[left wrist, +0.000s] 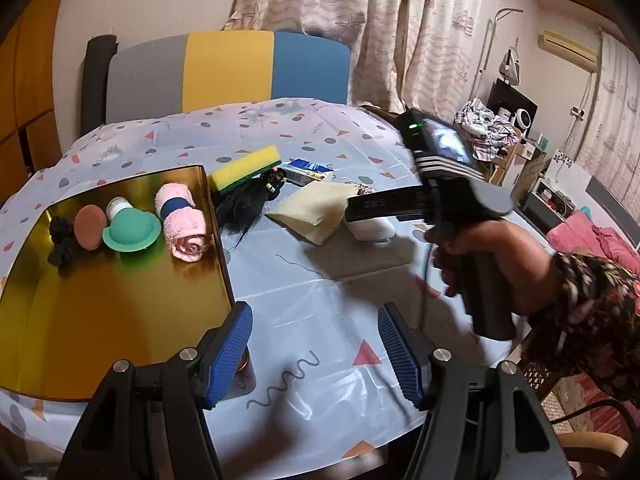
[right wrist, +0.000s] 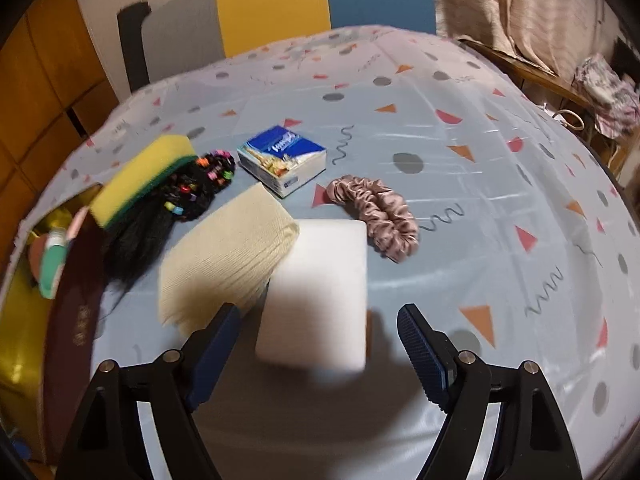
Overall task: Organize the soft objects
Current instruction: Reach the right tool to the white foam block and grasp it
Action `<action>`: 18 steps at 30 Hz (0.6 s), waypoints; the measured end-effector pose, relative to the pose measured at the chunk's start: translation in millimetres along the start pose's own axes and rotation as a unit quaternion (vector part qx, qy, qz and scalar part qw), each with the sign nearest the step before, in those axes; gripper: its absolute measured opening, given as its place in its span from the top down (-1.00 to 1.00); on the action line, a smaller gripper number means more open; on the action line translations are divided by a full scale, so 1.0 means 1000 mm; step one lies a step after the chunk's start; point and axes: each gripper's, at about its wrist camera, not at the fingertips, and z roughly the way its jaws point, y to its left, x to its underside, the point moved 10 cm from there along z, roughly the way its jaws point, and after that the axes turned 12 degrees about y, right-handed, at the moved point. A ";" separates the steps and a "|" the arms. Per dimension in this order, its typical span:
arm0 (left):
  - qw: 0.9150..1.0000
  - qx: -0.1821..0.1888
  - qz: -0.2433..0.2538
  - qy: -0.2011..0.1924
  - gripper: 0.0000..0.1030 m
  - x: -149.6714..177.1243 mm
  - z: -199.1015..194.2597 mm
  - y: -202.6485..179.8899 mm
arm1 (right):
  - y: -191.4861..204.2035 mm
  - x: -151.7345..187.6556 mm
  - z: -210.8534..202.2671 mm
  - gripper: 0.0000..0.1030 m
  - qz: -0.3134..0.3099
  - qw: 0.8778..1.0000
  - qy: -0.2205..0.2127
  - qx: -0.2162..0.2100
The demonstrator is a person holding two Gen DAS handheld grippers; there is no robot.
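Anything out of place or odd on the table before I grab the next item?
Mostly normal sorting clutter. One oddity: a loose dark thread lies on the tablecloth right of the gold tray. The white sponge overlaps the folded beige cloth, so grabbing it may drag the cloth. Nothing looks spilled or damaged.

white sponge block [right wrist: 316, 292] flat | pink scrunchie [right wrist: 376, 210] beside (touching?) | tablecloth

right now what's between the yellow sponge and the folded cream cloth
The black hair bundle with coloured bands lies between yellow sponge and cream cloth, clearest in the right wrist view.
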 end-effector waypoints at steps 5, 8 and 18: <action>1.000 -0.009 -0.015 0.004 -0.29 0.001 0.001 0.006 | -0.001 -0.004 0.022 -0.57 0.011 0.999 0.032 -0.006; 1.000 -0.009 -0.020 0.012 -0.29 0.002 0.005 0.007 | -0.001 -0.005 0.024 -0.33 -0.007 1.000 0.026 0.001; 1.000 -0.011 -0.009 0.016 -0.29 -0.017 0.009 -0.005 | -0.048 0.010 0.013 -0.12 -0.032 0.998 0.050 0.001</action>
